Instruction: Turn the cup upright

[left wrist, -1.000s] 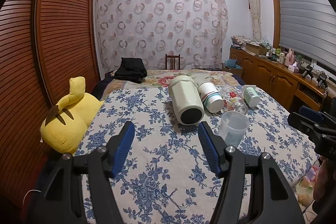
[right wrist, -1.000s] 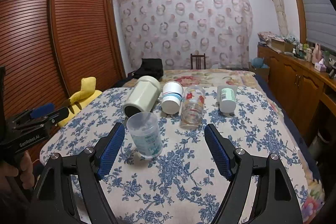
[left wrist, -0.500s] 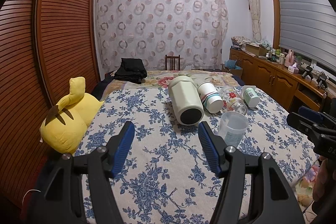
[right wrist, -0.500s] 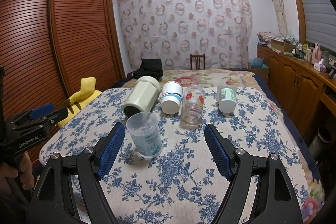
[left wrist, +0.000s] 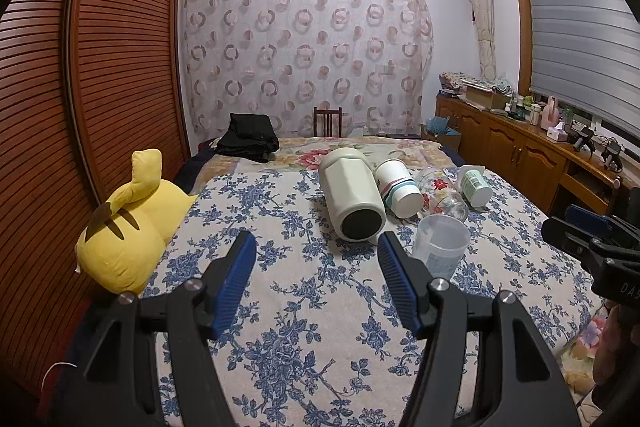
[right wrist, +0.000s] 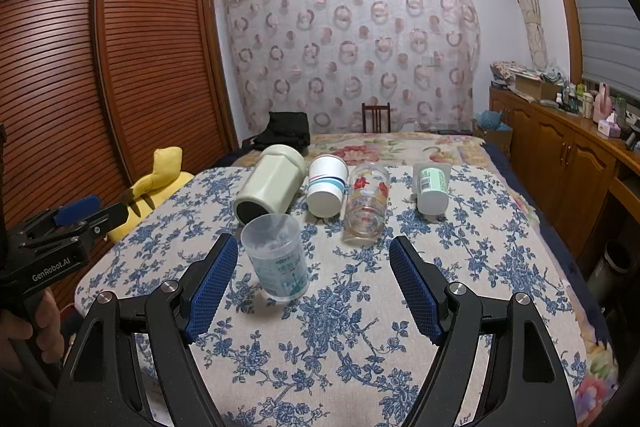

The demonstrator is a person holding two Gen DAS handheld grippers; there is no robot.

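Several cups sit on the blue-flowered bedspread [right wrist: 340, 327]. A clear plastic cup [right wrist: 278, 259] [left wrist: 440, 247] stands upright nearest me. Behind it, lying on their sides, are a large pale green mug [right wrist: 270, 189] [left wrist: 354, 199], a white paper cup with stripes [right wrist: 326, 185] [left wrist: 398, 189], a flowered glass [right wrist: 366, 205] [left wrist: 442, 193] and a small white cup with a green label [right wrist: 432, 187] [left wrist: 474, 185]. My left gripper [left wrist: 316, 279] is open and empty, in front of the green mug. My right gripper [right wrist: 314, 283] is open and empty, with the clear cup just inside its left finger.
A yellow plush toy [left wrist: 128, 231] lies at the bed's left edge. Black clothes [left wrist: 248, 139] and a chair [left wrist: 327, 123] are at the far end. A wooden wardrobe [left wrist: 100, 67] lines the left wall, a wooden cabinet [left wrist: 520, 151] the right.
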